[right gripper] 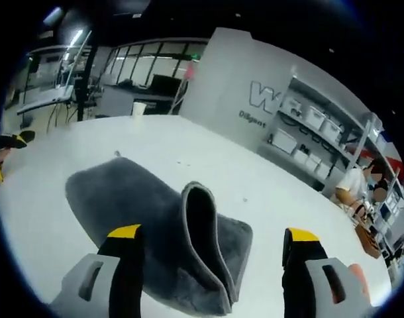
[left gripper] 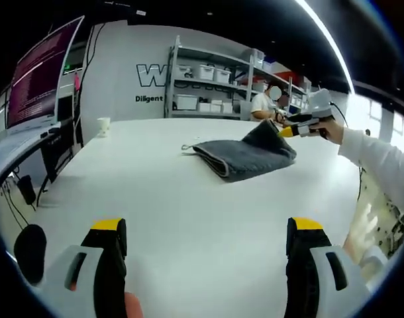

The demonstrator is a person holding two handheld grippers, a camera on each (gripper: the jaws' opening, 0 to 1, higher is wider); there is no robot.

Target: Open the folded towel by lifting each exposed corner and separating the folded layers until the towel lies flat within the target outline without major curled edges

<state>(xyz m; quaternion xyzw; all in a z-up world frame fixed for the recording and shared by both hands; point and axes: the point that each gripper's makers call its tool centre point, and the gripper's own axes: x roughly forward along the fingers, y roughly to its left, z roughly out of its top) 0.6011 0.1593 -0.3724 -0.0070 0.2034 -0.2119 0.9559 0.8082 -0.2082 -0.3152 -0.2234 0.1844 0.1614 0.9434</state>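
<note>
A grey towel (left gripper: 245,156) lies folded on the white table (left gripper: 155,199), with its right corner raised into a peak. My right gripper (left gripper: 289,130) is at that peak, held by a hand in a white sleeve. In the right gripper view, my right gripper (right gripper: 214,235) is open, its jaws wide apart. A raised fold of the towel (right gripper: 202,245) stands between them, touching neither jaw. The rest of the towel spreads flat to the left. My left gripper (left gripper: 205,228) is open over bare table, well short of the towel. A tip of the left gripper (right gripper: 10,141) shows at the left edge.
A paper cup (left gripper: 104,126) stands at the far left of the table. A large monitor (left gripper: 43,73) stands off the table's left side. Shelves with white bins (left gripper: 208,83) line the back wall, with a person (left gripper: 263,103) seated beside them.
</note>
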